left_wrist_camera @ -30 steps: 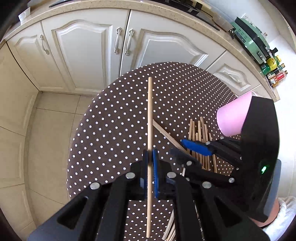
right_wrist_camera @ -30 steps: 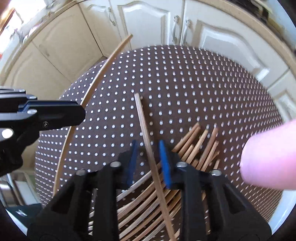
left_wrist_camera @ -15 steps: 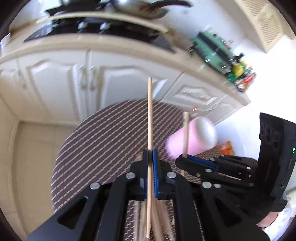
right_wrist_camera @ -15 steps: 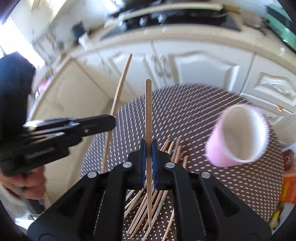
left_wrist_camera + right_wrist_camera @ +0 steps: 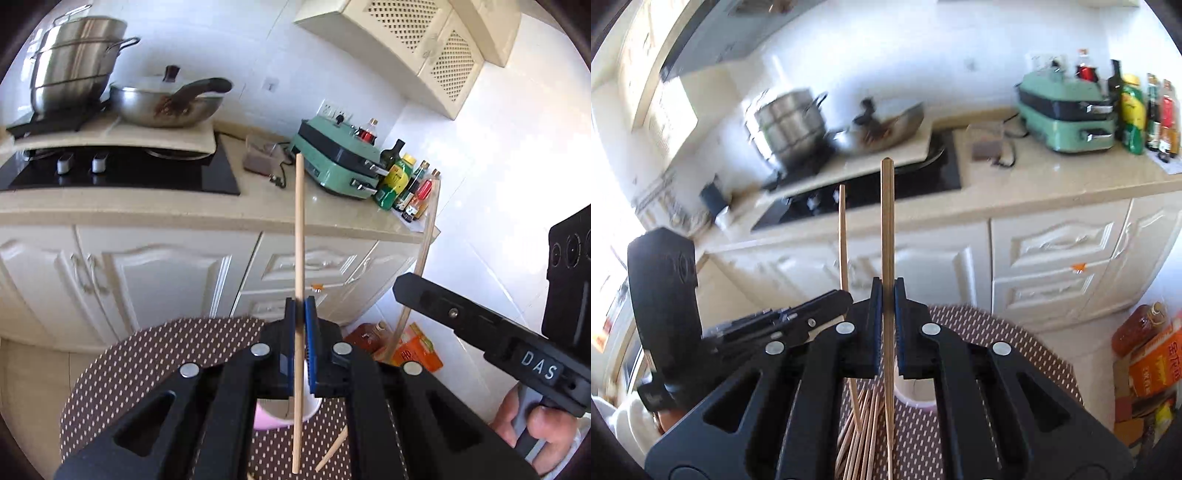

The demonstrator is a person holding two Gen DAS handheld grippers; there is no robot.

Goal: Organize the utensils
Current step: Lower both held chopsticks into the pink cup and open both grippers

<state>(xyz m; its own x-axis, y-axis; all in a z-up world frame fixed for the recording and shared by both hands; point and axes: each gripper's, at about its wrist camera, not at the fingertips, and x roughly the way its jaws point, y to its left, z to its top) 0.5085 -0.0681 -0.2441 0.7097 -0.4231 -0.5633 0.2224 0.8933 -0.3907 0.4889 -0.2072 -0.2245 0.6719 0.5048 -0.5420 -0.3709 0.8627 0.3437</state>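
My left gripper [image 5: 300, 306] is shut on a wooden chopstick [image 5: 298, 229] held upright above the pink cup [image 5: 275, 415] on the dotted table [image 5: 140, 362]. My right gripper [image 5: 885, 291] is shut on another wooden chopstick [image 5: 887, 221], also upright, just above the same cup [image 5: 916, 397]. The right gripper [image 5: 480, 328] shows at the right of the left wrist view with its chopstick [image 5: 424, 251]. The left gripper [image 5: 775, 325] and its chopstick [image 5: 843, 236] show left in the right wrist view. Several loose chopsticks [image 5: 862, 435] lie on the table.
A kitchen counter [image 5: 258, 210] runs behind the table, with a hob, a steel pot [image 5: 70, 66], a pan [image 5: 166, 103], a green appliance [image 5: 336, 162] and bottles [image 5: 402, 184]. Orange boxes [image 5: 413, 350] stand on the floor to the right.
Both grippers tilted up from the table, so the views swung from tabletop to counter and wall. Each chopstick went from lying flat to upright. The right gripper closed on its chopstick a second ago.
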